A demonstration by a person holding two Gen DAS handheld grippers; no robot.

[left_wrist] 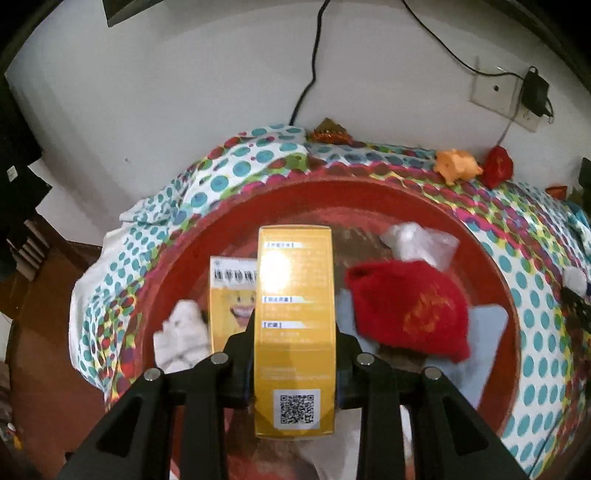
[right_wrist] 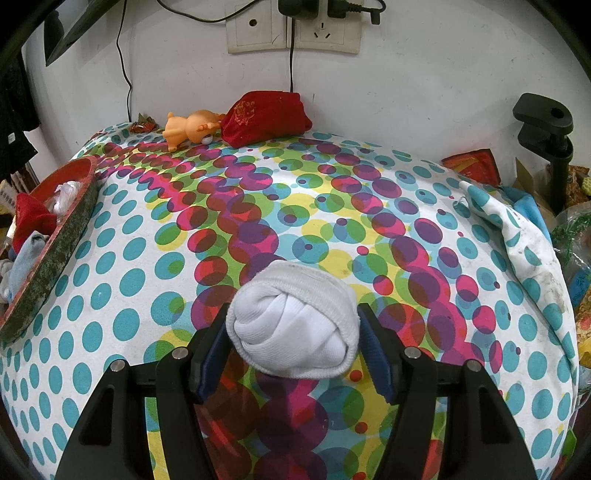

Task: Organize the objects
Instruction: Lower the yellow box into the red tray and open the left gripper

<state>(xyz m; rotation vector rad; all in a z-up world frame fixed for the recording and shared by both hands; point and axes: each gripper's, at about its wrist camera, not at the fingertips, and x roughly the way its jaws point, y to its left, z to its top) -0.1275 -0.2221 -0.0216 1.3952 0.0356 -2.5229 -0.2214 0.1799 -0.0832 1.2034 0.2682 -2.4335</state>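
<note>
In the left wrist view, a tall yellow carton (left_wrist: 295, 325) with a QR code is seen clamped between the narrowly set jaws of the left gripper (left_wrist: 295, 354) and held over the red tray (left_wrist: 495, 266). Below it lie a second yellow carton (left_wrist: 231, 299), a red pouch (left_wrist: 406, 306), a white sock bundle (left_wrist: 181, 336) and a crumpled plastic bag (left_wrist: 421, 242). The grip is taken on the carton's lower half, so a tilt or slip could be caused by its long upper end; if it is lowered here, it may be set crookedly on the pouch or the other carton.

In the right wrist view, a rolled white sock (right_wrist: 293, 321) is seen between the pads of the right gripper (right_wrist: 293, 343), about half open, just above the dotted cloth (right_wrist: 406, 206). The pads appear to touch its sides; a soft roll could be squeezed out or unrolled. Only this view shows the tray's outer wall (right_wrist: 55, 243) at far left, the orange toy (right_wrist: 188, 127) beside another red pouch (right_wrist: 266, 118), and the wall sockets (right_wrist: 291, 29).
</note>
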